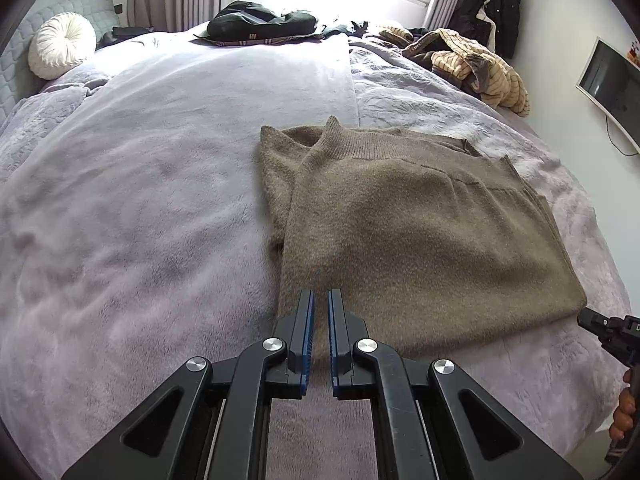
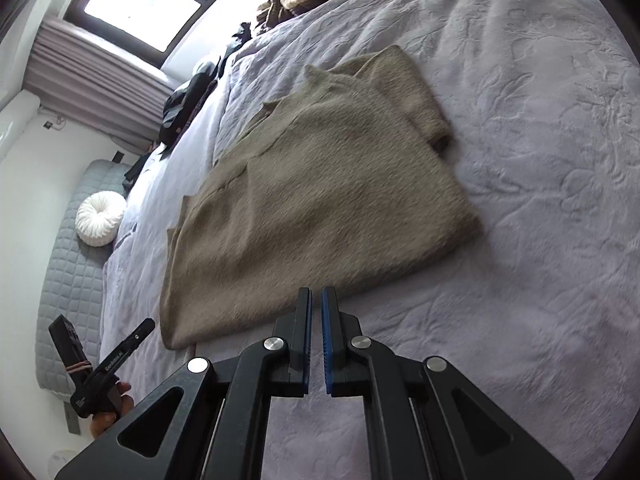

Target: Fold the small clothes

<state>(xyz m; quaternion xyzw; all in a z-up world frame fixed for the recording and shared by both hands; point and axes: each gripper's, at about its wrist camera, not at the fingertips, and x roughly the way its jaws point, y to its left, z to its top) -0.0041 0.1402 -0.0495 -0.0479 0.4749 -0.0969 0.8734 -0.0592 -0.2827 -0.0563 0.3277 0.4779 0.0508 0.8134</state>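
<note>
A brown knit sweater (image 1: pixel 408 232) lies folded flat on the lilac bed cover (image 1: pixel 140 220), collar toward the window. My left gripper (image 1: pixel 320 300) hovers over the sweater's near left edge, its jaws nearly closed with a narrow gap and nothing between them. My right gripper (image 2: pixel 317 300) sits just off the sweater's (image 2: pixel 320 200) near edge, jaws also nearly closed and empty. The right gripper shows in the left wrist view (image 1: pixel 608 332) at the sweater's right corner. The left gripper shows in the right wrist view (image 2: pixel 108 364) at the lower left.
A pile of striped beige and brown clothes (image 1: pixel 476 64) lies at the far right of the bed. Dark clothes (image 1: pixel 260 24) lie near the window. A round white cushion (image 1: pixel 60 46) rests by the headboard. A screen (image 1: pixel 612 92) hangs on the right wall.
</note>
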